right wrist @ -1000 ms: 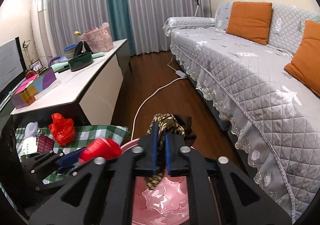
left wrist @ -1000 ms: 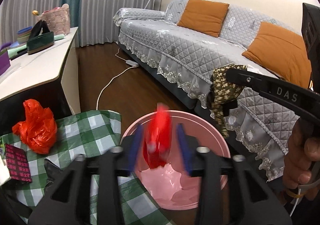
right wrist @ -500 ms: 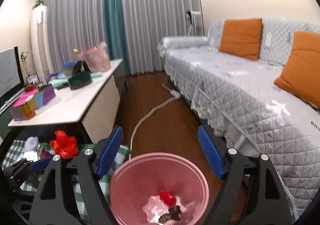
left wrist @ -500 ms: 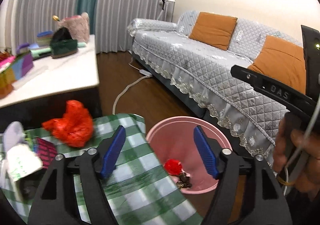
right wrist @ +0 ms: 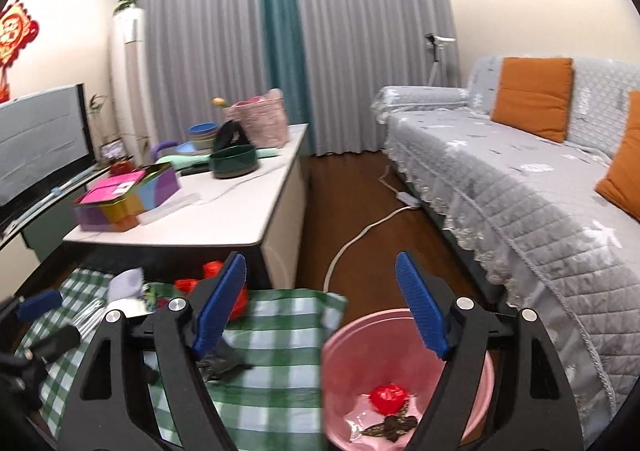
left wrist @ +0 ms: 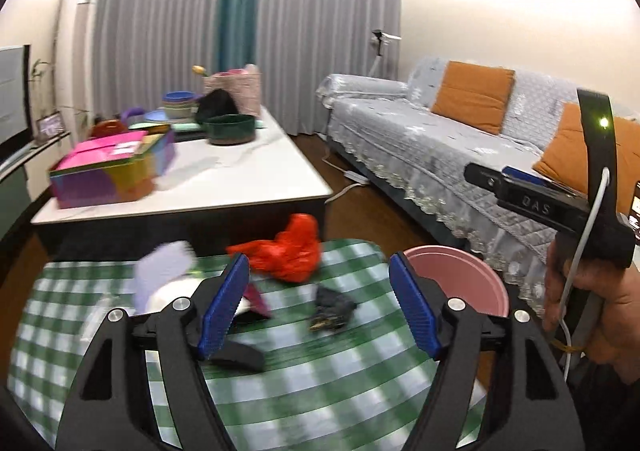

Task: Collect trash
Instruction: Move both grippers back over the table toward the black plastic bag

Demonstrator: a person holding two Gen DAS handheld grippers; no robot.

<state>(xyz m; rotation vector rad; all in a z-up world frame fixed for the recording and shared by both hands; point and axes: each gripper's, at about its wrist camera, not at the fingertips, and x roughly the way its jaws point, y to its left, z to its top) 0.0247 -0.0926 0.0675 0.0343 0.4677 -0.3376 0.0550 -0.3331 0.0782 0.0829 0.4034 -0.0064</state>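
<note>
Trash: red piece [right wrist: 389, 399] in upright pink bin [right wrist: 340, 347]; left gripper [left wrist: 320, 307], right gripper [right wrist: 324, 305] released, empty.

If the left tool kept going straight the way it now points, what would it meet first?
Most likely the dark crumpled scrap lying on the green checked cloth, which sits between the open fingers of the left tool. The picture is blurred, so depth is uncertain.

Left claw [left wrist: 320, 307] and right claw [right wrist: 322, 309] both wide apart, empty, tilted slightly downward.
</note>
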